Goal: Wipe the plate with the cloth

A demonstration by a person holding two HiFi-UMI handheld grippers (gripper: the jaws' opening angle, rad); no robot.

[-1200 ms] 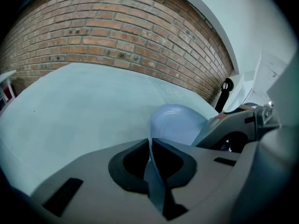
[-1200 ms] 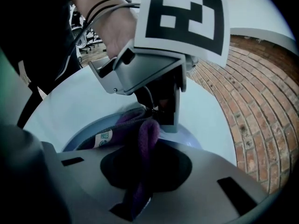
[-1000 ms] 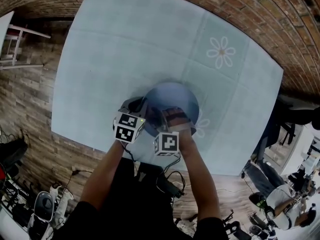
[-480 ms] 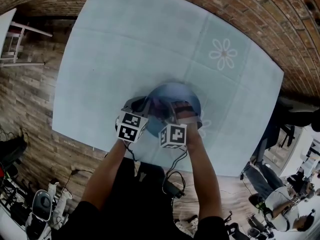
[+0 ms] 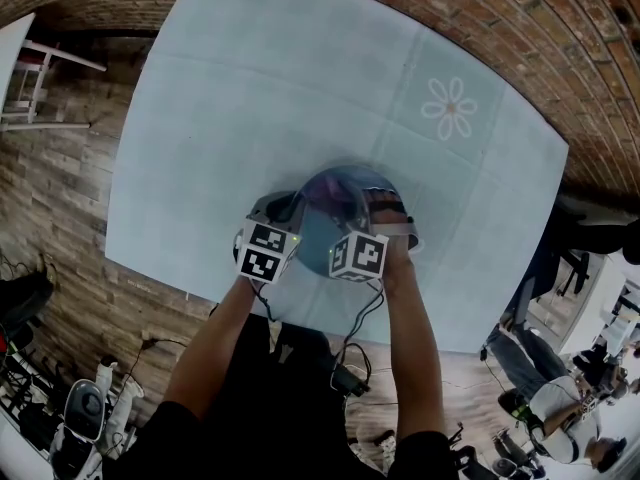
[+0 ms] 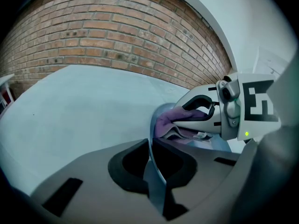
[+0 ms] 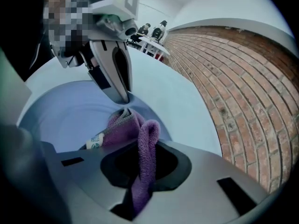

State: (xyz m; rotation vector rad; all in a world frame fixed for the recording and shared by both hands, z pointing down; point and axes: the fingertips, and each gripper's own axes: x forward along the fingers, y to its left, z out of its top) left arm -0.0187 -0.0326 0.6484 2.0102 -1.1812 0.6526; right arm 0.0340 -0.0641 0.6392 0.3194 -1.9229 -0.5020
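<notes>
The light is soft and even. The table looks pale blue, with only faint shadows on it. All the pictures bend at the edges like a fishbowl, so the brick wall curves. The corners of both gripper views are black. Up close, the plate rim and the cloth look blurry. The floor around the table is darker.

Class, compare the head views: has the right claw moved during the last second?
Yes: the right claw slid right, away from the left claw, toward the flower print.
</notes>
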